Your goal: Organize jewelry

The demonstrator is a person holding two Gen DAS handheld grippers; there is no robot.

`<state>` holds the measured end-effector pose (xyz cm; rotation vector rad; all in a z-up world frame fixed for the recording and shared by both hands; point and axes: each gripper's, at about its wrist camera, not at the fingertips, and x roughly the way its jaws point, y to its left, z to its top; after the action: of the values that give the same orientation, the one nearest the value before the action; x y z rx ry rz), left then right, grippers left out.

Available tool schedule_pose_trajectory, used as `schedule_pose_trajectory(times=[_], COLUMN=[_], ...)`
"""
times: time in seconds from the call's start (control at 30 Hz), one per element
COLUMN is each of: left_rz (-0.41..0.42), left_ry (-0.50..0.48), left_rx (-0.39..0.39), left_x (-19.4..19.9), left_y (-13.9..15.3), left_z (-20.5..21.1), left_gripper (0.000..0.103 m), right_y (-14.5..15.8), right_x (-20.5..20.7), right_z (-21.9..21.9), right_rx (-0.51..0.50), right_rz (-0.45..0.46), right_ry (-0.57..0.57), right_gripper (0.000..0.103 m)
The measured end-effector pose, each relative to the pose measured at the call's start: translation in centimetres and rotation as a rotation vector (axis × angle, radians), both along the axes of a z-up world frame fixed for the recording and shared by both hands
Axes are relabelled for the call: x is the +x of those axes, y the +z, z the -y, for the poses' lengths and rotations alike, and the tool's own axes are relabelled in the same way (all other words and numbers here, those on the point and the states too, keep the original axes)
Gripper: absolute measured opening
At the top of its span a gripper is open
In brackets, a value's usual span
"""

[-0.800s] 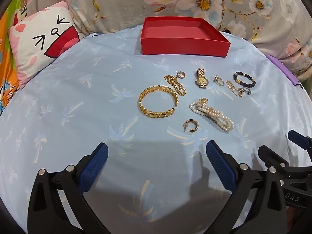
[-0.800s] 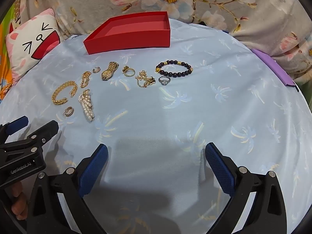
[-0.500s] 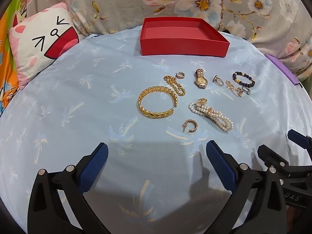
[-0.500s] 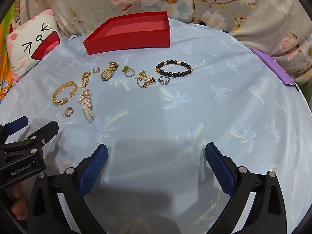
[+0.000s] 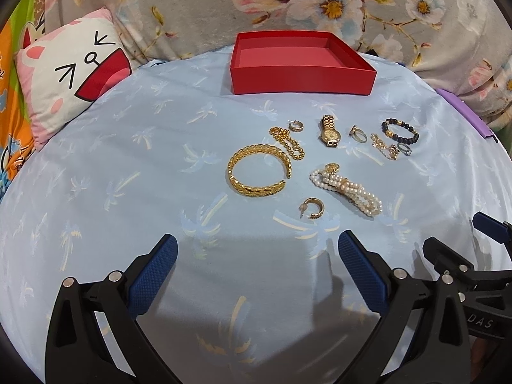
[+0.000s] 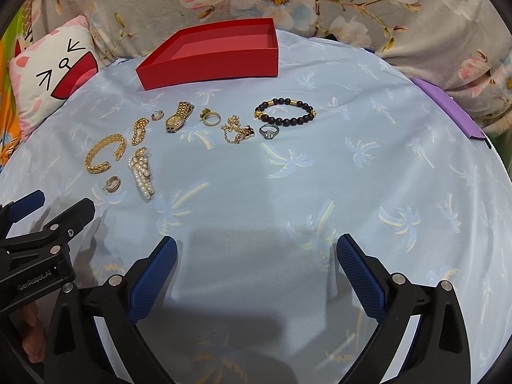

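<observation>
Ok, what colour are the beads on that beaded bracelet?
Dark, nearly black, with a few gold beads; the beaded bracelet shows best in the right wrist view.

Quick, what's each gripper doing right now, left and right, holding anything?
Left gripper: open, holding nothing, above bare cloth short of the jewelry.
Right gripper: open, holding nothing, above bare cloth.

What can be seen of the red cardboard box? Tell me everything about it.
The red cardboard box is a shallow, open rectangular tray with no lid in view. It looks like matte card, its walls deep red outside and its floor a lighter, pinkish red. Nothing shows inside it. It sits flat on the pale blue palm-print cloth at the far edge, in front of the grey floral fabric. The jewelry lies apart from it, nearer the camera, and neither gripper touches it.
</observation>
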<state>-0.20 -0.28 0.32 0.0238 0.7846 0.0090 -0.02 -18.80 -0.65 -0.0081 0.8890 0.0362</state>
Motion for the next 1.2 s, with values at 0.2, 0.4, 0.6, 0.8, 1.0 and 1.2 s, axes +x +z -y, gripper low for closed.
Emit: schedule_pose_trajectory(times=[0.2,0.4,0.6,0.8,1.0,1.2], left_rz=[0.0,-0.009,-0.007,-0.009,-0.011,-0.013], left_ry=[-0.006,-0.018,-0.016,-0.016,-0.015,-0.014], left_rx=[-0.008,0.004,0.014,0.015,0.018,0.023], left_x=[0.03,-0.03,0.01,0.04,0.06,0.07], left_y=[0.0,-0.12,-0.15,-0.15,-0.17,-0.17], left_z=[0.03,0.31,0.3,0.27,0.28,0.33], left_gripper=[0.098,0.098,0.098,0.098,0.098,0.098], right_y=[0.04,0.04,0.01,0.02,0.05,0.02], right_x=[-0.03,-0.04,-0.08,-0.08,-0.08,-0.04], right_z=[-0.03,-0.08,-0.16,-0.15,-0.14,-0.1], right_rx=[0.003,0.0,0.003,0.003,0.002,0.004], right_rz=[-0.001,0.0,-0.001,-0.001,0.0,-0.001], right_ry=[-0.001,0.0,-0.002,-0.002,-0.002,-0.002], right_gripper=[0.098,0.098,0.098,0.098,0.098,0.098])
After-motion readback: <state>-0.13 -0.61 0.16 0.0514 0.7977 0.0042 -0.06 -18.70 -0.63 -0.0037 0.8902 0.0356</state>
